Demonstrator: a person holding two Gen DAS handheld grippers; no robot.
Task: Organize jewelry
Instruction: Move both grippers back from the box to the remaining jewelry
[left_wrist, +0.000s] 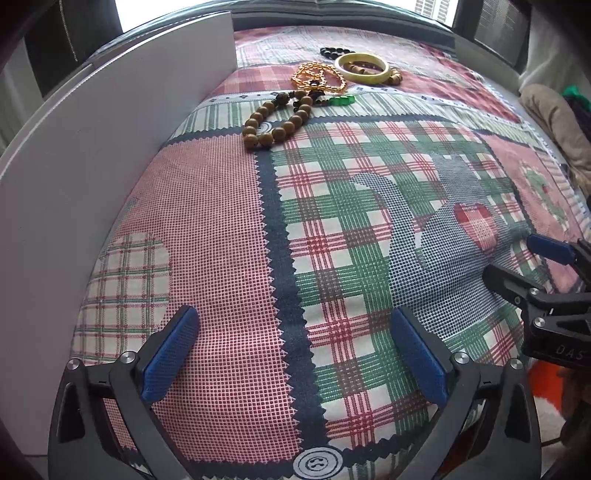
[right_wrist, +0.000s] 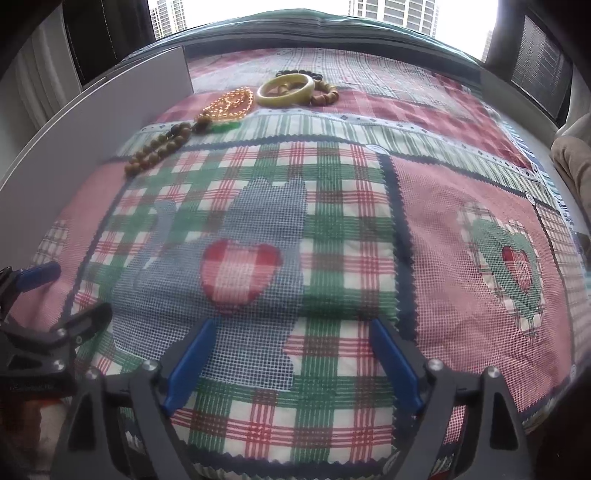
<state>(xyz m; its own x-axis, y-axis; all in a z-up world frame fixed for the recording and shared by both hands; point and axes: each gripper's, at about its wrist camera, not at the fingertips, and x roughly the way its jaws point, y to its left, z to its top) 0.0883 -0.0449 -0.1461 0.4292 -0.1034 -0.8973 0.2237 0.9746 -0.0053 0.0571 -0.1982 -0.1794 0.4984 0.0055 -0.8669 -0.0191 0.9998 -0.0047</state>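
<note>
Jewelry (left_wrist: 314, 88) far; both grippers angled down, fingers (left_wrist: 173, 354) apart.

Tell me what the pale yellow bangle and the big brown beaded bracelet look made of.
Pale yellow bangle: smooth, glossy, faintly translucent, so possibly jade or resin. Big brown beaded bracelet: round beads with a dull warm sheen, likely wood, though the grain is too small to confirm.

Bangle (left_wrist: 362, 69) behind bead bracelet (left_wrist: 275, 123), both on tablecloth (left_wrist: 221, 258).

White letters "DAS" on the black body of the right gripper (left_wrist: 532, 258), cut off at the edge
</note>
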